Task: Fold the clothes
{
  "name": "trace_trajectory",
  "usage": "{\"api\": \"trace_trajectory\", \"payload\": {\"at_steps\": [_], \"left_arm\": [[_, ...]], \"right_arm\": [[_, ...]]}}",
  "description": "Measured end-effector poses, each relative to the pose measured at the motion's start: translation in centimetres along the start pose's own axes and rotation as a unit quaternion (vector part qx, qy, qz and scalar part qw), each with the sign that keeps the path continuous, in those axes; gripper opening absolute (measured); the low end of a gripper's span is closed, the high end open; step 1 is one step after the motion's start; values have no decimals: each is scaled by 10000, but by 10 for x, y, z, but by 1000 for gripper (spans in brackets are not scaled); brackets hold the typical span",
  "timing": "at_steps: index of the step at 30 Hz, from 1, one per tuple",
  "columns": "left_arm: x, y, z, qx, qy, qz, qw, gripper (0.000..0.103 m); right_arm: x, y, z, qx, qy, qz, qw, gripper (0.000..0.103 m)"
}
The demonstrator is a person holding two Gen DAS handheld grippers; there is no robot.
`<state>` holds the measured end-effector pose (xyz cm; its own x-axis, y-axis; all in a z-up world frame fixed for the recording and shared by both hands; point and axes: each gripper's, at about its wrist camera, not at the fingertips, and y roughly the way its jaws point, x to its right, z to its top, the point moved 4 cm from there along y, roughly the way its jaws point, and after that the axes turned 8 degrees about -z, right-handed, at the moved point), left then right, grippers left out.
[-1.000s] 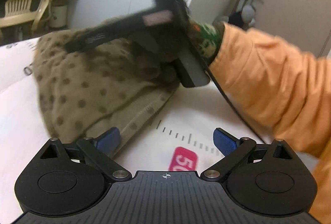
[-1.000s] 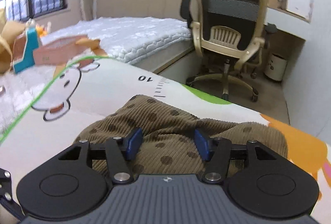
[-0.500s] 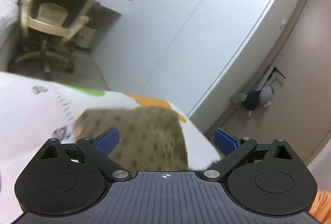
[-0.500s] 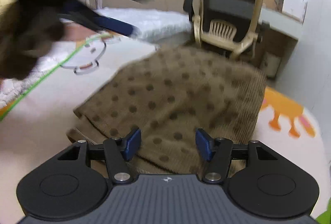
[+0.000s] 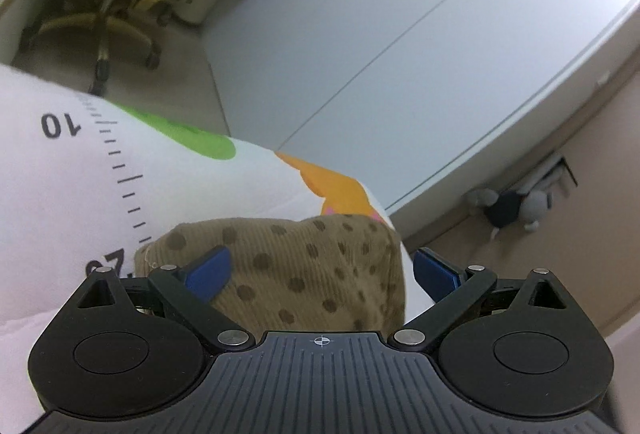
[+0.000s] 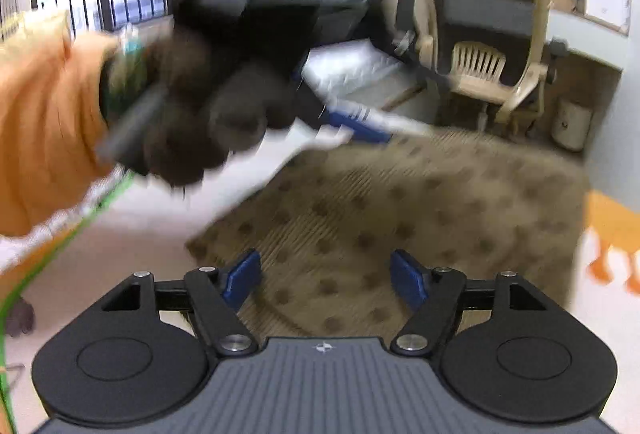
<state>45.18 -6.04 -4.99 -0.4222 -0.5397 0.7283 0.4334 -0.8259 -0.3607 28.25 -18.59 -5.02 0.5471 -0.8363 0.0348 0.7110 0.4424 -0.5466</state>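
Brown dotted corduroy garment (image 6: 400, 209) lies flat on the printed mat (image 5: 180, 177), near the mat's edge by the orange print; it shows as a compact, roughly rectangular patch, though whether more folds are wanted cannot be settled here.

Left gripper (image 5: 320, 270) – both blue pads spread wide, nothing between them, hovering low over the garment's near edge. In the right view it is motion-blurred, held by a dark gloved hand (image 6: 208, 121) with an orange sleeve (image 6: 44, 137).

Right gripper (image 6: 326, 280) – likewise open, empty, above the cloth.

Judgement: if another fold follows, pinch 2 matching corners, lift evenly, lay edge to edge; corduroy is thick, so take 1 layer cleanly and smooth afterwards.
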Motion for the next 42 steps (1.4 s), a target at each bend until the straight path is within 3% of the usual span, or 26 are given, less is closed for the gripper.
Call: {"api": "trace_trajectory", "payload": {"at_steps": [2, 5, 8, 11, 12, 13, 14, 18, 20, 21, 23, 25, 27, 30, 32, 34, 37, 39, 42], "left_arm": [[3, -2, -3, 26, 115, 59, 9999, 100], [12, -5, -8, -13, 443, 228, 9988, 100], [18, -7, -14, -55, 716, 359, 9968, 100], [18, -11, -16, -61, 815, 414, 9958, 100], [18, -14, -16, -61, 838, 437, 9955, 100], [17, -17, -17, -56, 866, 493, 9950, 100], [13, -21, -16, -39, 847, 591, 9946, 100], [-5, -40, -14, 48, 712, 1005, 9924, 100], [-16, -50, -12, 116, 569, 1240, 9906, 100], [-21, -55, -12, 150, 511, 1353, 9894, 100], [-20, -62, -12, 210, 556, 1541, 9863, 100], [-10, -70, -16, 245, 771, 1744, 9814, 100], [11, -75, -30, 185, 1186, 1898, 9744, 100], [50, -74, -69, -18, 1912, 1925, 9625, 101], [68, -67, -97, -250, 2394, 1984, 9501, 101], [74, -57, -122, -553, 2920, 2238, 9282, 101], [72, -46, -151, -936, 3646, 2797, 8832, 102], [65, -56, -150, -836, 3682, 3215, 8684, 102], [57, -80, -143, -712, 3492, 3506, 8661, 101]], "right_arm": [[25, -9, 10, 185, 197, -400, 9988, 73], [79, -6, 17, 272, 1174, -870, 9889, 73], [127, 13, 10, 337, 2246, -1071, 9680, 73], [144, 40, -3, 148, 2805, -1026, 9543, 71], [141, 47, -4, 90, 2898, -948, 9524, 53], [134, 53, -2, 61, 2918, -833, 9528, 26], [125, 55, 3, 75, 2903, -709, 9543, 18], [89, 33, 44, 639, 2792, 328, 9575, 12], [81, 24, 59, 825, 2623, 463, 9603, 12], [83, 26, 62, 814, 2520, 317, 9638, 11], [94, 38, 52, 592, 2264, -442, 9712, 11], [110, 51, 31, 188, 2088, -1122, 9713, 12], [126, 60, 6, -207, 1991, -1648, 9658, 16], [123, 43, -5, -168, 1725, -1825, 9678, 31], [117, 29, -9, -97, 1471, -1895, 9707, 32], [105, 14, -11, -24, 1189, -1815, 9762, 33], [85, -9, -15, -19, 948, -1567, 9831, 33], [69, -25, -22, -40, 708, -1508, 9860, 35], [45, -35, -31, -84, 134, -1419, 9898, 45]]}}
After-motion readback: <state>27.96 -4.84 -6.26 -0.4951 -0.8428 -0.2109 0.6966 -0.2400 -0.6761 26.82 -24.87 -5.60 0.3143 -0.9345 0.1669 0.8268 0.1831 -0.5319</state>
